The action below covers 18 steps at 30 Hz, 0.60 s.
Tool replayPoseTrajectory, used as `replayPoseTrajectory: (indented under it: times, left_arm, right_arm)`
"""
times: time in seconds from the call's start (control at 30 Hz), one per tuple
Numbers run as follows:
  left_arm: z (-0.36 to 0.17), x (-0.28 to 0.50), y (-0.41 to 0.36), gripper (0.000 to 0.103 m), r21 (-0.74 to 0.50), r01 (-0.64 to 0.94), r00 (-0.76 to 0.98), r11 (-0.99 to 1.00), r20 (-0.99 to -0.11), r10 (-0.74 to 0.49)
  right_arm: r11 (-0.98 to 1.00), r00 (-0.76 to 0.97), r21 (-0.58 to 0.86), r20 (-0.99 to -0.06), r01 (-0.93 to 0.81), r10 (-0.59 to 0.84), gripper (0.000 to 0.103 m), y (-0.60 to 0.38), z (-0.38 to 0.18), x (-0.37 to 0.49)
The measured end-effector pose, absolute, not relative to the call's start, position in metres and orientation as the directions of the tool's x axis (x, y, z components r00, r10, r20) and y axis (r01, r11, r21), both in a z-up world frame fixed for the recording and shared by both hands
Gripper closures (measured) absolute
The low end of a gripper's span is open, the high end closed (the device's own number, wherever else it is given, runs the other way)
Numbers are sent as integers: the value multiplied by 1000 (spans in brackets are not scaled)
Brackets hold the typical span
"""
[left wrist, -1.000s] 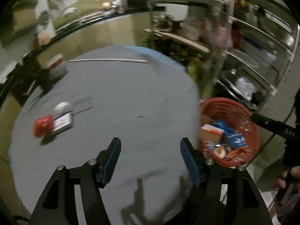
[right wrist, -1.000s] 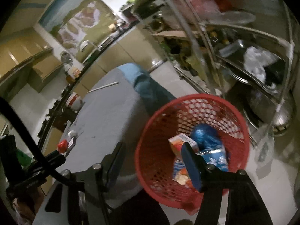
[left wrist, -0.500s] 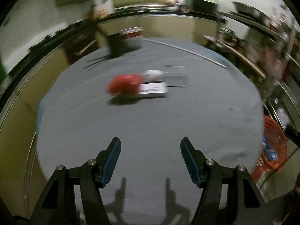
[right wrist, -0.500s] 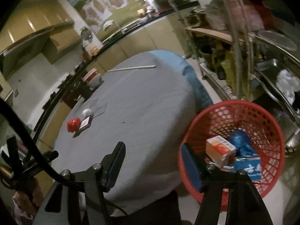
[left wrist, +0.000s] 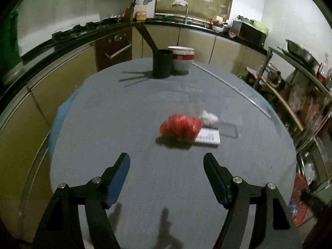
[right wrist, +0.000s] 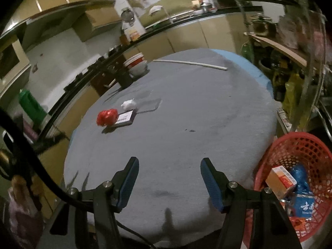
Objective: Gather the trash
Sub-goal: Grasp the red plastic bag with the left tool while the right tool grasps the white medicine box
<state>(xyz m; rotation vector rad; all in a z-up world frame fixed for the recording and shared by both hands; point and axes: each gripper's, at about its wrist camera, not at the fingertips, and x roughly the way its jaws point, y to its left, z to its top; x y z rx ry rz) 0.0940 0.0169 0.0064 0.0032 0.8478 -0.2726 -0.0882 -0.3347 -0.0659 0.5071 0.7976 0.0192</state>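
A crumpled red wrapper [left wrist: 180, 126] lies mid-table on the grey cloth, beside a white paper wad [left wrist: 208, 117], a small white card [left wrist: 208, 137] and a clear plastic piece [left wrist: 229, 125]. The same pile shows in the right wrist view: the red wrapper [right wrist: 106, 117], the wad [right wrist: 129, 104], the card [right wrist: 125, 118]. My left gripper [left wrist: 166, 171] is open and empty, a short way in front of the red wrapper. My right gripper [right wrist: 169, 174] is open and empty over the table's near edge. The red mesh basket [right wrist: 298, 145] with a carton [right wrist: 280, 181] and blue bags stands right of it.
A black cup [left wrist: 162, 63] and a white tub with a red band [left wrist: 181, 60] stand at the table's far side. A white rod [right wrist: 189, 64] lies near the far edge. Metal shelving [left wrist: 307, 95] crowds the right. Kitchen counters run behind. The basket's rim [left wrist: 299, 188] shows at lower right.
Both grippers have swung left from the basket toward the table. The left one now faces the red wrapper more closely and squarely. Both stay open.
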Motion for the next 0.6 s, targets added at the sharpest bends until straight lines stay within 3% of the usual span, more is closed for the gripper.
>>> replayPoseTrajectory:
  times: [0.2, 0.53, 0.57, 0.6]
  left_arm:
    - [-5, 152, -1, 29, -196, 215, 578, 957, -764, -286]
    - [-26, 206, -35, 29, -243, 228, 554, 943, -764, -331]
    - [-28, 208, -36, 30, -251, 234, 552, 939, -761, -341]
    - [-31, 210, -37, 41, -261, 242, 550, 935, -757, -354]
  right_arm:
    - [867, 687, 458, -695, 199, 210, 37, -344, -77, -89]
    - [855, 676, 480, -698, 196, 237, 37, -350, -85, -67]
    - [856, 675, 483, -696, 186, 245, 37, -348, -84, -60]
    - [856, 676, 485, -693, 179, 251, 37, -346, -84, -56]
